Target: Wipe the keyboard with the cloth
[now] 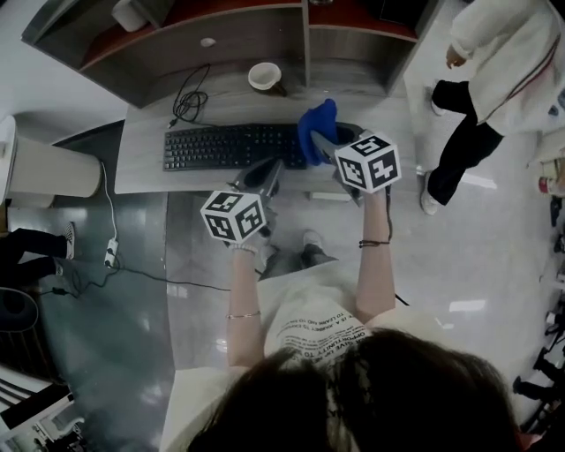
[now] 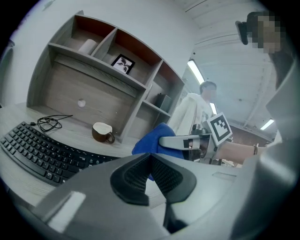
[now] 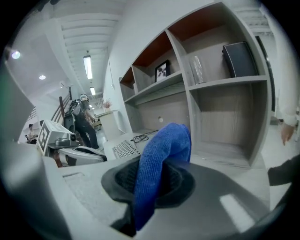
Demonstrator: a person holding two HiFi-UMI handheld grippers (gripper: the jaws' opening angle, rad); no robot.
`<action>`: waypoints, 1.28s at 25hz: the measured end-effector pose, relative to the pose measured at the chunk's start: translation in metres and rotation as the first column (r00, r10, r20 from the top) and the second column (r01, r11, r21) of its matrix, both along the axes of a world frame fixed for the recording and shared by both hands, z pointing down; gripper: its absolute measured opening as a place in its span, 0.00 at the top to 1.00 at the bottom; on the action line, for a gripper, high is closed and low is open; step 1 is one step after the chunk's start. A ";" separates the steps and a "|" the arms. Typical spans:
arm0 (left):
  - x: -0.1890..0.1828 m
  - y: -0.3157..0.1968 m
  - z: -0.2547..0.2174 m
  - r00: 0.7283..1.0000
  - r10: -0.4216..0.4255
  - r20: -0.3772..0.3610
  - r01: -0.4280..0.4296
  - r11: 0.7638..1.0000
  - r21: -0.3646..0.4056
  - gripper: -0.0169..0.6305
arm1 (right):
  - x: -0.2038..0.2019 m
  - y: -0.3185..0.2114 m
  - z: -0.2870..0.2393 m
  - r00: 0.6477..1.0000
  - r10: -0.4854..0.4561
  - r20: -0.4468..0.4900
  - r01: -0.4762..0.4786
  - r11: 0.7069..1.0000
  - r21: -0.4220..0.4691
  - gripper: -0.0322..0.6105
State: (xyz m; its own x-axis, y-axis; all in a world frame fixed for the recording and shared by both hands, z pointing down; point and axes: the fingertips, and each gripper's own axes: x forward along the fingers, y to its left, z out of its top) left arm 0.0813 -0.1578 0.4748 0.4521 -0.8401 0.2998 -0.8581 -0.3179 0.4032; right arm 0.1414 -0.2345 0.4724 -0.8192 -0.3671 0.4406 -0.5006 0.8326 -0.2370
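A black keyboard [image 1: 231, 146] lies on the grey desk [image 1: 141, 168]. My right gripper [image 1: 323, 146] is shut on a blue cloth [image 1: 316, 126], which hangs just above the keyboard's right end. In the right gripper view the cloth [image 3: 161, 159] sticks up and drapes down between the pads, with the keyboard [image 3: 123, 149] beyond to the left. My left gripper [image 1: 268, 173] hovers at the desk's front edge, below the keyboard's right half. Its pads [image 2: 136, 176] meet with nothing between them. From there I see the keyboard [image 2: 42, 152] and the cloth [image 2: 152, 143].
A brown and white cup [image 1: 264, 76] and a coiled black cable [image 1: 187, 104] sit behind the keyboard. A shelf unit [image 1: 221, 26] backs the desk. A person in white [image 1: 494, 71] stands at the right. A white cabinet [image 1: 53, 168] stands left of the desk.
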 end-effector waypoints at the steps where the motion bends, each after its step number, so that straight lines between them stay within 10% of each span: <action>1: -0.001 -0.001 0.001 1.000 0.000 0.000 0.000 1.000 -0.004 0.97 | -0.001 -0.001 0.003 1.000 0.003 -0.006 -0.003 1.000 -0.007 0.86; 32: -0.095 -0.021 0.038 0.988 0.139 -0.066 -0.146 0.983 -0.114 0.97 | -0.087 -0.008 0.053 0.992 0.113 -0.052 -0.120 0.979 -0.162 0.86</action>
State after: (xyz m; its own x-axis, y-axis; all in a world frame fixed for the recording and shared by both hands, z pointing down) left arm -0.0136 -0.1793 0.5133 0.5839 -0.7263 0.3628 -0.7817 -0.3822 0.4929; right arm 0.0547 -0.2422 0.5258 -0.7541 -0.3788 0.5365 -0.6047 0.7193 -0.3420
